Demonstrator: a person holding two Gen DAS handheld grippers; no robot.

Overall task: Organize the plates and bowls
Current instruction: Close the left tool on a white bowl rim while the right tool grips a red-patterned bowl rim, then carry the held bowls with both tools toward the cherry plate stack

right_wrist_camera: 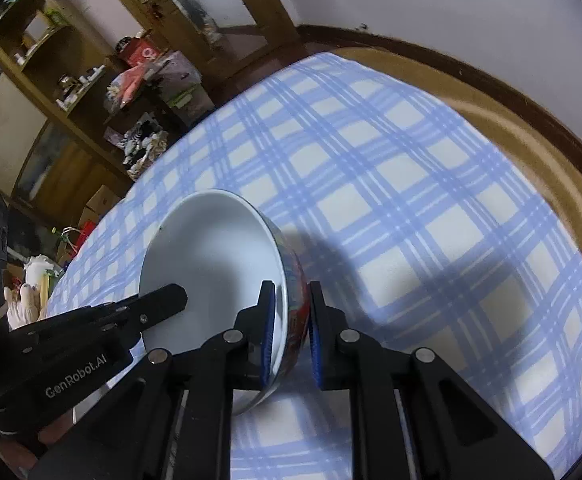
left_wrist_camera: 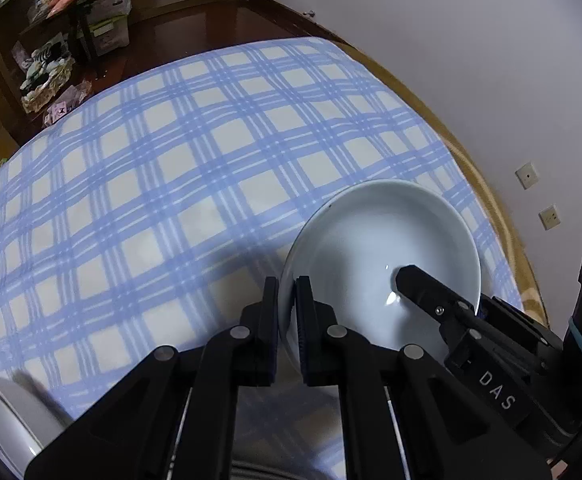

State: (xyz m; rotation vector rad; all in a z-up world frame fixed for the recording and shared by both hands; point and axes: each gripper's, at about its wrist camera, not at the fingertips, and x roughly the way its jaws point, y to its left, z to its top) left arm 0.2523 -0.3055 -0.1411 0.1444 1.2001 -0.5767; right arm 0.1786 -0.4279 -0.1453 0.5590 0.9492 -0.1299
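Note:
A bowl [left_wrist_camera: 371, 248], white inside with a red and blue pattern outside, is held over the blue checked tablecloth [left_wrist_camera: 171, 168]. My left gripper [left_wrist_camera: 287, 312] is shut on its left rim, one finger inside and one outside. My right gripper [right_wrist_camera: 291, 328] is shut on the opposite rim of the same bowl [right_wrist_camera: 211, 248]. The right gripper's finger [left_wrist_camera: 423, 288] shows inside the bowl in the left wrist view. The left gripper's finger [right_wrist_camera: 159, 300] shows inside it in the right wrist view. A white plate [left_wrist_camera: 7, 424] lies at the bottom left.
The cloth [right_wrist_camera: 411, 200] covers a round wooden table [right_wrist_camera: 531, 128] near a white wall [left_wrist_camera: 491, 60]. Shelves with boxes and clutter [right_wrist_camera: 139, 92] stand beyond the far table edge, also in the left wrist view [left_wrist_camera: 71, 32].

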